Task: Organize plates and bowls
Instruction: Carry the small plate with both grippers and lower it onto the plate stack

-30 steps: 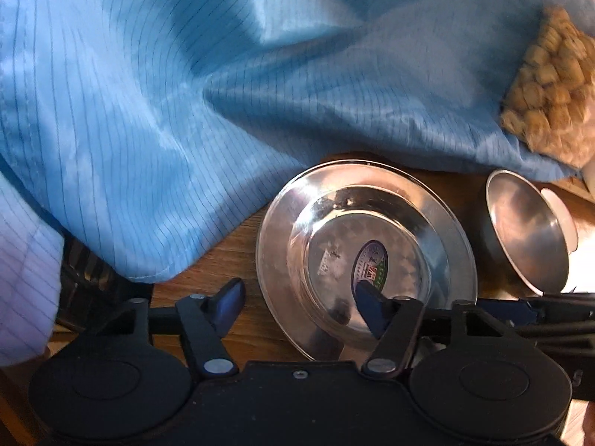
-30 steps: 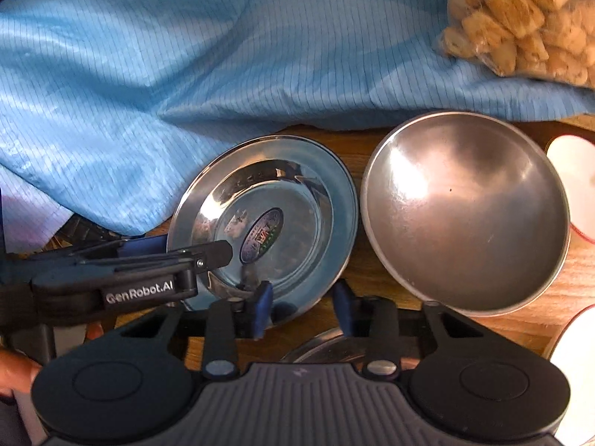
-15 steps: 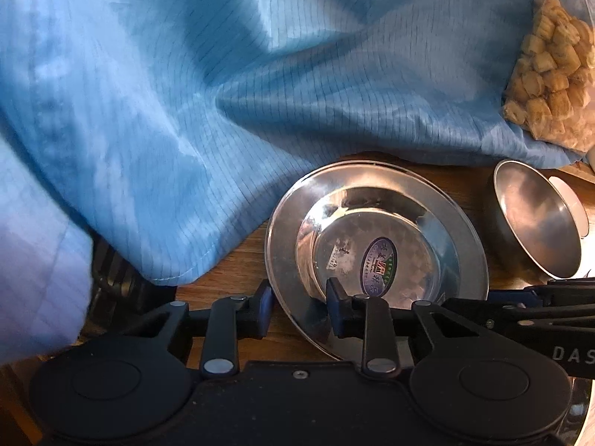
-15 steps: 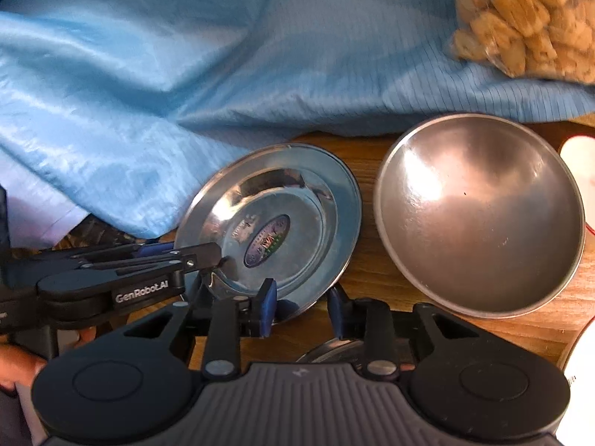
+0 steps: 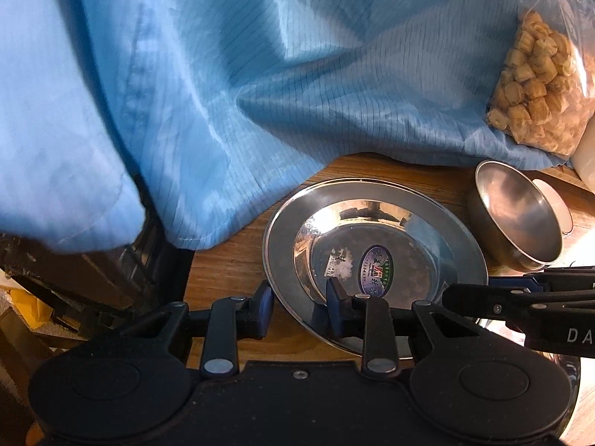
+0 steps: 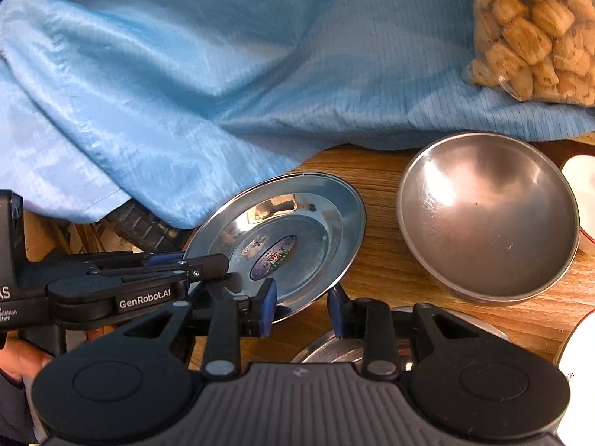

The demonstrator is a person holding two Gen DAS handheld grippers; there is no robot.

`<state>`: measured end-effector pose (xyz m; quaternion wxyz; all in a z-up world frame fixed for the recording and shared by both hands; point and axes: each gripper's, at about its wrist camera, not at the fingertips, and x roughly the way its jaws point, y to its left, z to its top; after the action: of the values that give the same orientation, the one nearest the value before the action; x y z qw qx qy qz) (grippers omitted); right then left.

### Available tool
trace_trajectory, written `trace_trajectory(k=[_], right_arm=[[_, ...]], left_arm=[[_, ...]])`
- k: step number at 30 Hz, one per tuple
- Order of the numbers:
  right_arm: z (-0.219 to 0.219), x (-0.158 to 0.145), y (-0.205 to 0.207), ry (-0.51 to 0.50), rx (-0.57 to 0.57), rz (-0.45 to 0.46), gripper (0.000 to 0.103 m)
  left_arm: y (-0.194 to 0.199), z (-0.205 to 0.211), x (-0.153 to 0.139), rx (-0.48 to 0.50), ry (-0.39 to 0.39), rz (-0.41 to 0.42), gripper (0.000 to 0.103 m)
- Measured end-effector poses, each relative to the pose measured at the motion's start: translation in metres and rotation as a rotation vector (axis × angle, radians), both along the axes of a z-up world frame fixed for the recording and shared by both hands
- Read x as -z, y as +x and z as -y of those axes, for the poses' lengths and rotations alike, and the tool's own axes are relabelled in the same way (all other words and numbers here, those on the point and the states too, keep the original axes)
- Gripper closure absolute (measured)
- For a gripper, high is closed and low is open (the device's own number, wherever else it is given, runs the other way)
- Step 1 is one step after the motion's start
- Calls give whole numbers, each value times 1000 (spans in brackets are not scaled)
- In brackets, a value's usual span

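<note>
A steel plate with an oval sticker is tilted up off the wooden table; it also shows in the right wrist view. My left gripper is shut on the plate's near rim, one finger under it and one inside. My right gripper is open and empty, its fingers either side of the plate's near right edge. A steel bowl stands upright to the right, also in the left wrist view. Another steel dish lies partly hidden under my right gripper.
A blue cloth covers the back of the table. A clear bag of snacks lies on it at the far right. White dishes stand at the right edge. Dark clutter sits left, off the table.
My left gripper has closed from wide open onto the plate's near rim. The plate has tipped up on its left side and risen. My right gripper has stayed open.
</note>
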<state>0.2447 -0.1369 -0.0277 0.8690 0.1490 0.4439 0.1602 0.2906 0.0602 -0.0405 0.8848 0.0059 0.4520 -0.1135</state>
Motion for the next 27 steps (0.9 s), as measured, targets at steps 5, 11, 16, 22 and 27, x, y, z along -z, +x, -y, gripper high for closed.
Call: trace_trajectory(k=[5, 11, 16, 22, 27], right_arm=[[2, -9, -10, 2, -19, 44, 69], [13, -19, -29, 1, -28, 70, 69], [28, -28, -51, 6, -32, 86, 69], [46, -32, -72, 7, -32, 89, 69], [55, -34, -87, 10, -49, 77, 69]], left_arm=[[-12, -2, -11, -7, -2, 38, 71], [-27, 6, -21, 6, -17, 50, 71], [-42, 18, -26, 39, -37, 55, 70], [-57, 31, -30, 100, -50, 50, 70], [-68, 42, -32, 147, -46, 41, 69]])
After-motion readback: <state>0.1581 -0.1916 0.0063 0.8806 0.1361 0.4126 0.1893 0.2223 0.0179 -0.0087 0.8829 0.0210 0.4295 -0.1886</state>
